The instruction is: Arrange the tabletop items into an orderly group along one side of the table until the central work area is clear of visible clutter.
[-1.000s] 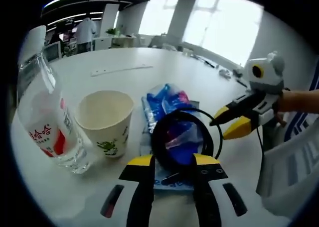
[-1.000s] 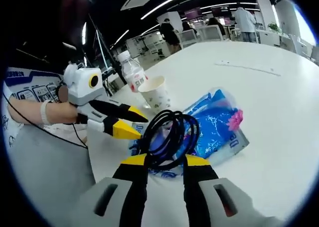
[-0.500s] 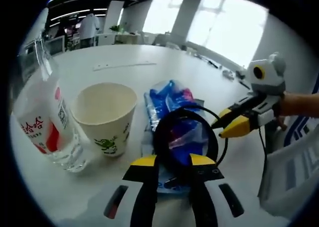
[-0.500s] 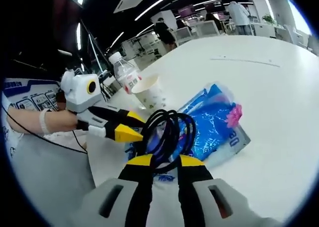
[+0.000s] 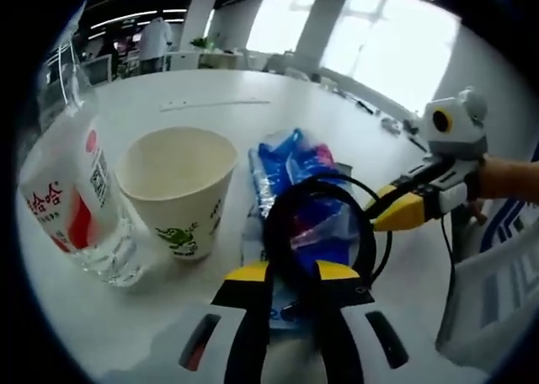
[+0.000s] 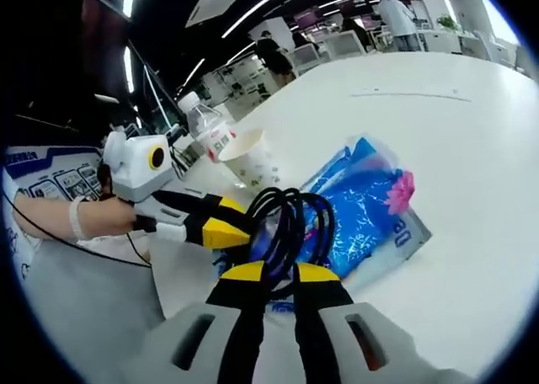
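Black cable coil (image 5: 318,232) sits clamped between both tools, right tool (image 5: 389,212) at 3 o'clock, left tool (image 5: 292,272) below, over the blue packet (image 5: 290,169).

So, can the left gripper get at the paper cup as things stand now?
Probably yes, once free. The paper cup stands just beside the left gripper, with bare table between. But this gripper looks shut on the black cable, so it must release first.

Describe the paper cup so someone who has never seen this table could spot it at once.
On the round white table, look between the clear water bottle and the blue plastic packet. The paper cup stands upright and open-topped there, cream-coloured with a small green print on its side; it is neither clear nor blue.
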`<state>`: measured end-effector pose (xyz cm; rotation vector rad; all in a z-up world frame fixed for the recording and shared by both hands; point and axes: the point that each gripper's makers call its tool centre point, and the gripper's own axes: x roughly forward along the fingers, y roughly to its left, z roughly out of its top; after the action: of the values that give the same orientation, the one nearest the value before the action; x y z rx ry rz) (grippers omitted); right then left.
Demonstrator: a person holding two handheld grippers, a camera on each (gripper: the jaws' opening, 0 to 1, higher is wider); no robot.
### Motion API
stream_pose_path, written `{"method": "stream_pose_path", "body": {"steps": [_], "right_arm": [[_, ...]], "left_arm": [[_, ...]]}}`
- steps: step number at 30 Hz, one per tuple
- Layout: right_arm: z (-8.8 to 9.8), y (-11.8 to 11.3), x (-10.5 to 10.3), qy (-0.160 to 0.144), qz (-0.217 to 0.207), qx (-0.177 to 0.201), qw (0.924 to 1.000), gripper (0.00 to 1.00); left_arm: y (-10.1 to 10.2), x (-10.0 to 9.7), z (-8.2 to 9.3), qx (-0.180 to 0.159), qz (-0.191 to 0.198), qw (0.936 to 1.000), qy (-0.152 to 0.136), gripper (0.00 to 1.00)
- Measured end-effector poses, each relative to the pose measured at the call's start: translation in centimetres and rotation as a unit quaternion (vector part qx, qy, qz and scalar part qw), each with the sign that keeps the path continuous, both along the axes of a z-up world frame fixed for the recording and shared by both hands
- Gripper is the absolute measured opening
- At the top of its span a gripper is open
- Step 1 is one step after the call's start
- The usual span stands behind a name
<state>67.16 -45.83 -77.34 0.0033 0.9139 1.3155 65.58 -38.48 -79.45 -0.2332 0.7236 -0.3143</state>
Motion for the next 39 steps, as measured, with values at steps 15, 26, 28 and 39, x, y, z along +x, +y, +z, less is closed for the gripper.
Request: {"method": "stream_pose_path", "body": {"steps": [15,26,28,39], "right_arm": [[0.7,0.3,0.1,0.023,-0.013,0.007,0.9996,0.03],[1.5,0.2,-0.3,0.029,-0.016,0.007,0.9994,0.02],[1.7,0.2,-0.3,0.030,-0.018,0.009,0.9994,0.02],[3.5,0.0,-0.8,0.016,-0.011,0.017,0.9997,0.01]], "left_arm": [[0.5,0.7,0.0,-0.001,0.016,0.9999,0.002,0.05],[0.5,0.3,0.7,-0.002,0.021,0.9998,0.002,0.02],[0.5,0.2,0.9,-0.003,0.021,0.9998,0.002,0.02],[0.1,-0.7,2.6,-0.012,0.018,0.9997,-0.007,0.02]]}}
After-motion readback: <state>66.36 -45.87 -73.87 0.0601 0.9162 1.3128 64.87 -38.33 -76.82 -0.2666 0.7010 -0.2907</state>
